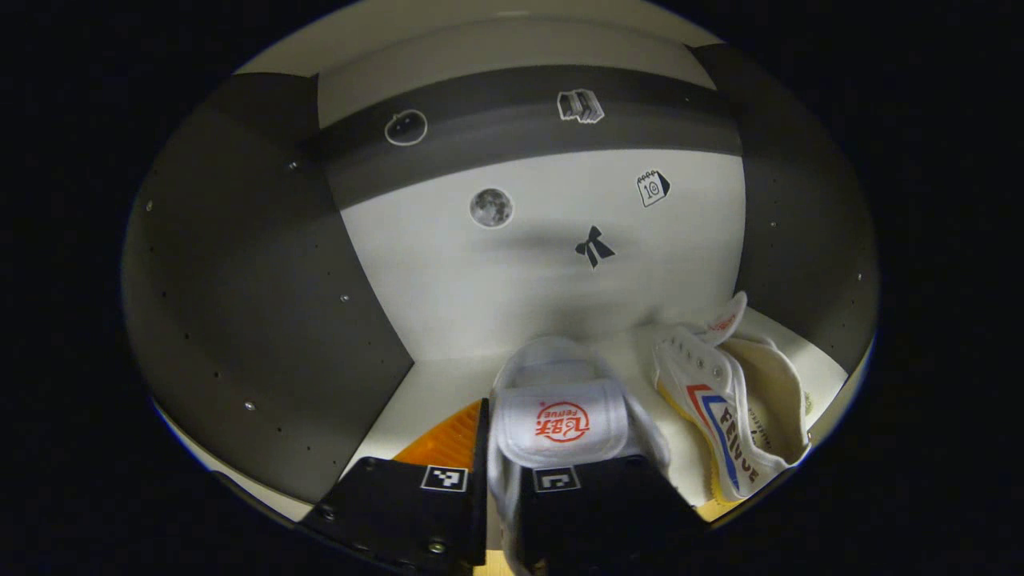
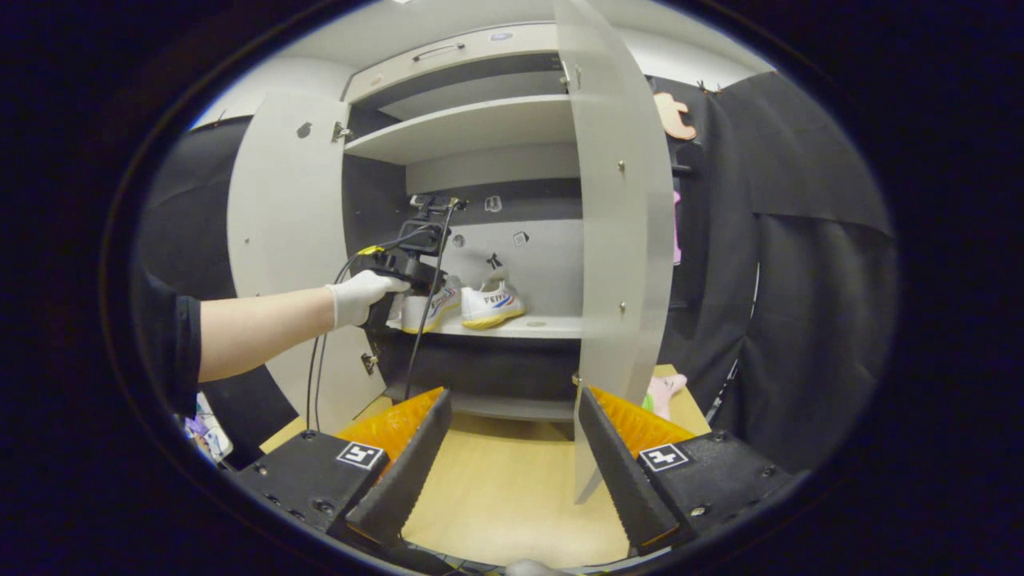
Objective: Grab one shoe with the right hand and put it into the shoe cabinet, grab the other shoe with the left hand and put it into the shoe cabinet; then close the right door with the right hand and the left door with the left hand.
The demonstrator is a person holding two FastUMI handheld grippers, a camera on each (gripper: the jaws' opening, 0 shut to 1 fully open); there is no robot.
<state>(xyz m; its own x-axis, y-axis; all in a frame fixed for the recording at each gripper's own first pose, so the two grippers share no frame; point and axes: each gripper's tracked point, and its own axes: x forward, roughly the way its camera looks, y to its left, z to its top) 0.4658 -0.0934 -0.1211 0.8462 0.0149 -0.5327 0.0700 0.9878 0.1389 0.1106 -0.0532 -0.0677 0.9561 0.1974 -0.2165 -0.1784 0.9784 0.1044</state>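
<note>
Left hand-held gripper [image 1: 502,472] apparently clamps a white canvas shoe [image 1: 560,416]; right hand-held gripper [image 2: 512,460] gapes wide, empty.

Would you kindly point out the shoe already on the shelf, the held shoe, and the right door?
Shelved shoe [image 1: 724,416], left gripper view, striped side.
Held shoe [image 1: 562,424], left gripper view, tongue.
Right door [image 2: 620,240], right gripper view, panel middle.

held shoe [image 1: 560,416]: heel hidden by fingers [image 1: 592,496] | second shoe [image 1: 732,408]: sole cut off

Black cloth wall [image 2: 800,240], wooden floor [image 2: 496,488]
</note>
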